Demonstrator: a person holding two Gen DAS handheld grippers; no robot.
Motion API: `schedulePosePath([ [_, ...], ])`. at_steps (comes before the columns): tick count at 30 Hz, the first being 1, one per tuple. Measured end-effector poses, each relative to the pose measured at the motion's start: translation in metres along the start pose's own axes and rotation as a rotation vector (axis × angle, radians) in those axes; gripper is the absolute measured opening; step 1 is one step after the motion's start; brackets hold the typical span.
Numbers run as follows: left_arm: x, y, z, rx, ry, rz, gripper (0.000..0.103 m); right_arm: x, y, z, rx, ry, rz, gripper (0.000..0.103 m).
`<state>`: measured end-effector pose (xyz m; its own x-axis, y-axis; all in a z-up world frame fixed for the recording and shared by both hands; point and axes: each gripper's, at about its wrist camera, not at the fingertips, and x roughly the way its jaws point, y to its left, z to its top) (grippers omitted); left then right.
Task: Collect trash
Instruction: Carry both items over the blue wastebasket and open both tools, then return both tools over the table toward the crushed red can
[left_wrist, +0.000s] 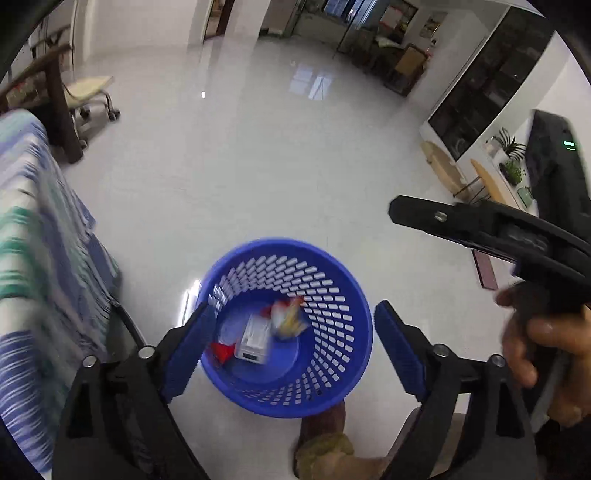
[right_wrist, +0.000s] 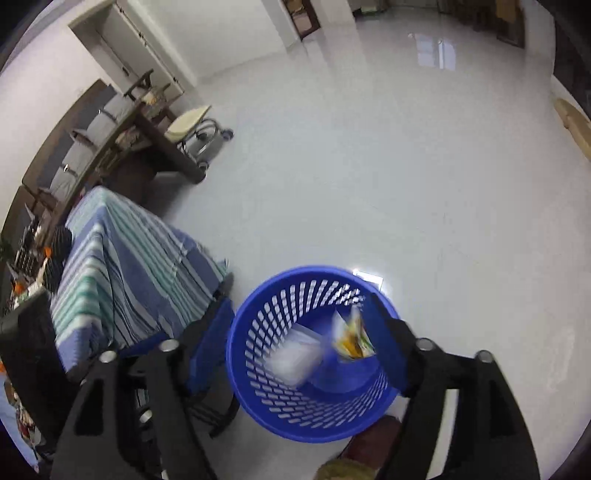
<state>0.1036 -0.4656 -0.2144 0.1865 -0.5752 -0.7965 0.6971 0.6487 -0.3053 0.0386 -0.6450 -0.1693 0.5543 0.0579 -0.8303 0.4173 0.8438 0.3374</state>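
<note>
A blue perforated plastic basket (left_wrist: 332, 295) stands on the white floor below both grippers; it also shows in the right wrist view (right_wrist: 266, 354). Inside lie a white box (left_wrist: 253, 338), a red scrap (left_wrist: 221, 352) and a blurred yellow and white wrapper (left_wrist: 290, 317). In the right wrist view the wrapper (right_wrist: 351, 338) is blurred in mid-air inside the basket, by a white box (right_wrist: 295, 356). My left gripper (left_wrist: 291, 345) is open and empty above the basket. My right gripper (right_wrist: 303, 332) is open and empty above it too, and it shows from the side in the left wrist view (left_wrist: 480, 229).
A table with a blue and green striped cloth (left_wrist: 40, 266) stands left of the basket, also seen in the right wrist view (right_wrist: 122, 266). A wheeled chair (left_wrist: 92, 96) and a dark wooden desk (right_wrist: 147, 140) stand farther back. A dark cabinet (left_wrist: 491, 81) and plants (left_wrist: 511, 158) are at right. A slippered foot (left_wrist: 325, 450) is beside the basket.
</note>
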Motion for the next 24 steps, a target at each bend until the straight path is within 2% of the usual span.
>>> schedulePosePath([
  [3,-0.049,-0.007,-0.006,0.044,-0.079,0.029,0.095,-0.008,0.010,0.005,-0.008,-0.050,-0.023,0.090],
  [5,-0.086,-0.003,-0.021,0.075,-0.129,0.065,0.098,-0.015,0.020,0.005,-0.021,-0.087,-0.038,0.098],
  [7,-0.119,0.006,-0.042,0.101,-0.167,0.124,0.098,-0.020,0.032,0.002,-0.039,-0.110,-0.045,0.098],
  [10,-0.156,0.034,-0.080,0.103,-0.183,0.252,0.098,-0.029,0.061,-0.005,-0.094,-0.147,-0.033,0.098],
  [12,-0.177,0.061,-0.104,0.075,-0.185,0.340,0.098,-0.037,0.089,-0.014,-0.174,-0.192,-0.054,0.098],
  [16,-0.210,0.116,-0.142,-0.026,-0.181,0.471,0.098,-0.045,0.160,-0.043,-0.371,-0.294,-0.108,0.098],
  [20,-0.241,0.165,-0.166,-0.120,-0.173,0.595,0.098,-0.036,0.228,-0.091,-0.472,-0.276,0.021,0.098],
  [24,-0.261,0.207,-0.174,-0.167,-0.154,0.683,0.098,-0.024,0.285,-0.132,-0.619,-0.249,0.085,0.098],
])
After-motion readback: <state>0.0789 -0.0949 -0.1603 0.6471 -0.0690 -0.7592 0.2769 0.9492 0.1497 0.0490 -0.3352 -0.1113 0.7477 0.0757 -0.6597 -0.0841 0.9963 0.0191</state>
